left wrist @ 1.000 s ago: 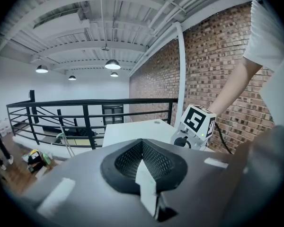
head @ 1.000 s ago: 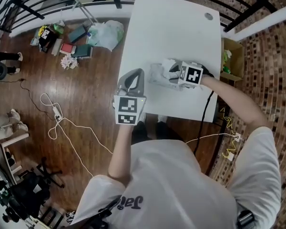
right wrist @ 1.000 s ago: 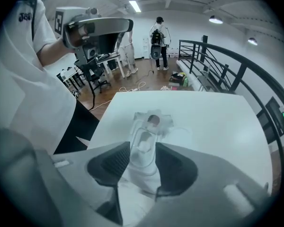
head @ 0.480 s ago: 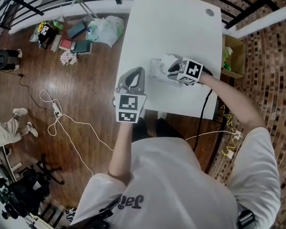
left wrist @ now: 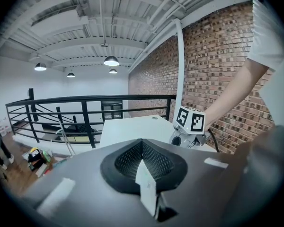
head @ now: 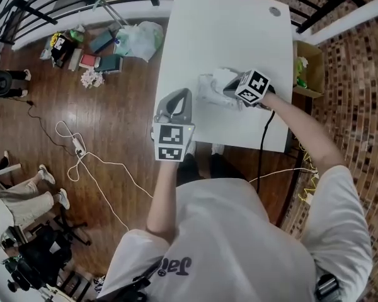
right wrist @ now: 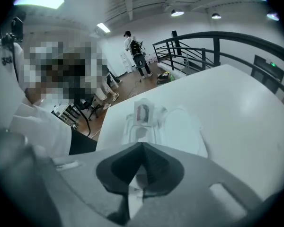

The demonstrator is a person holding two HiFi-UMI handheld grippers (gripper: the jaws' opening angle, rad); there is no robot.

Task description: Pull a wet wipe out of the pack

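At pack mouth: pinch set, pull pending

On near half of white tabletop (head: pixel 227 30): find pack (head: pixel 209 94) lying flat, right gripper (head: pixel 229 92) tipped down onto its top. Read its fingers (right wrist: pixel 114 168) as pressed fully together, having just closed; cannot tell of any wet wipe caught between them. Check first: look for white sheet trailing from the tips. Find left gripper (head: pixel 183 96) likewise with fingers together on nothing, hovering by the tabletop's left edge, apart from the pack. Judge pack light enough to ride up with the pull, so bring left gripper across and press down beside the mouth. Then draw up and away slowly, in line with the opening. Stop and re-pinch deeper on any slip.
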